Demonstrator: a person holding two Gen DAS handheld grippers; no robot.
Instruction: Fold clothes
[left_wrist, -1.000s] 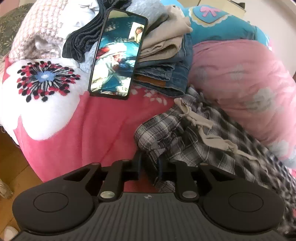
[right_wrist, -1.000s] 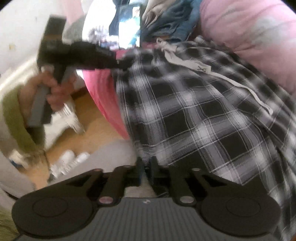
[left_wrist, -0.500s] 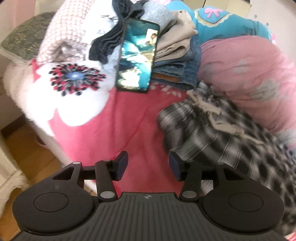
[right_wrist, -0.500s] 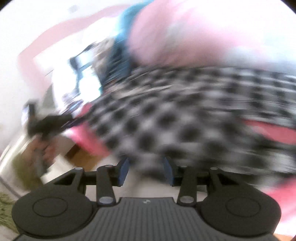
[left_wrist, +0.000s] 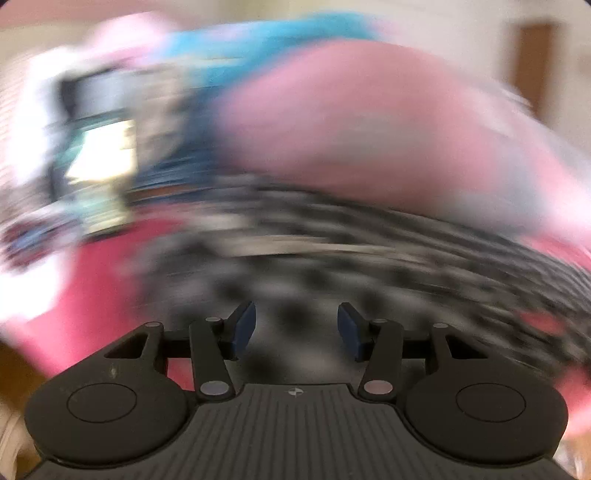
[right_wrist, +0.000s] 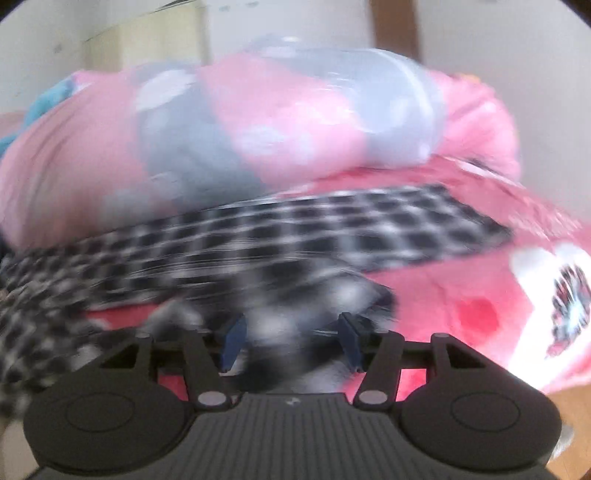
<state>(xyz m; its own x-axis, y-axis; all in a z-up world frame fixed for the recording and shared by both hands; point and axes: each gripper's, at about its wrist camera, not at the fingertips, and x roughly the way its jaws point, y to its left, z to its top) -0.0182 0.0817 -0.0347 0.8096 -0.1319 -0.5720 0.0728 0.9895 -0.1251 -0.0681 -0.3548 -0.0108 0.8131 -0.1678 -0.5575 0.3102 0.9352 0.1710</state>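
Our left gripper (left_wrist: 296, 328) stands parted and empty; our right gripper (right_wrist: 290, 341) is opening over blurred cloth. The plaid trousers (right_wrist: 295, 236) stretch across mid-frame on the pink blanket (right_wrist: 461, 295). We should grasp both hem corners evenly before folding.

The right gripper (right_wrist: 290, 341) is opening its jaws over blurred cloth of the black-and-white checked garment (right_wrist: 280, 236), which is lying across the pink blanket (right_wrist: 443, 295). A pink-and-grey duvet (right_wrist: 258, 129) is bulging at twelve o'clock.
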